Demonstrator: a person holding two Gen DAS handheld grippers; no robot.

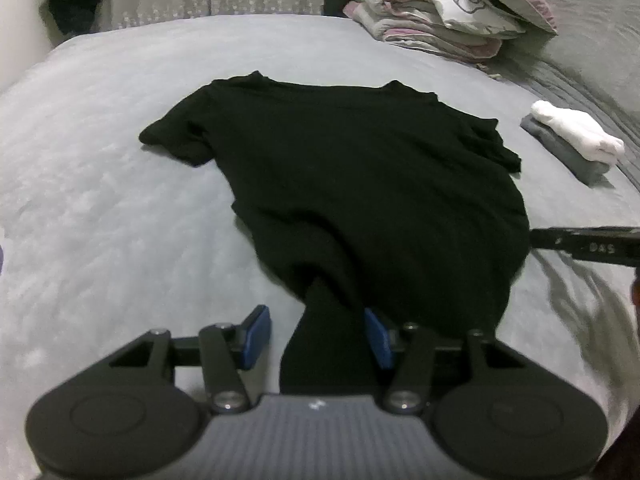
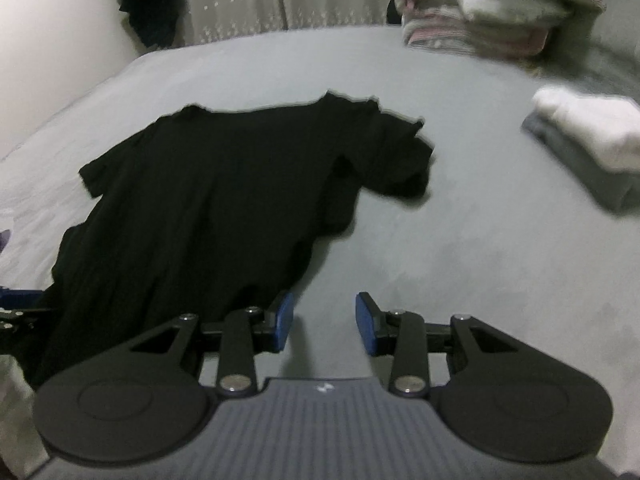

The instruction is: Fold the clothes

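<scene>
In the left wrist view, a black T-shirt (image 1: 340,168) lies spread out on a big bed with a gray bedsheet (image 1: 120,200). Its neck end points away and both short sleeves stick out to the sides. The bottom edge of the shirt is bunched up and hangs down between the blue pads (image 1: 256,336) of the left gripper (image 1: 318,336). The jaws are wide apart, and the cloth touches the right-hand pad but not the other one. A black bar of the other gripper pokes in from the right edge, just beside the shirt's side. Far to the right, a folded white cloth (image 1: 576,132) sits on top of a folded gray cloth (image 1: 568,156). At the back is a pile of bedding (image 1: 440,12) in white and pink. In the right wrist view, the same black T-shirt (image 2: 224,200) lies to the left on the gray bedsheet (image 2: 480,240). The right gripper (image 2: 324,324) hangs over bare sheet just beside the shirt's bottom corner. Its jaws are apart and hold nothing. The white cloth (image 2: 592,128) on the gray cloth (image 2: 580,168) looks blurry at the right.
</scene>
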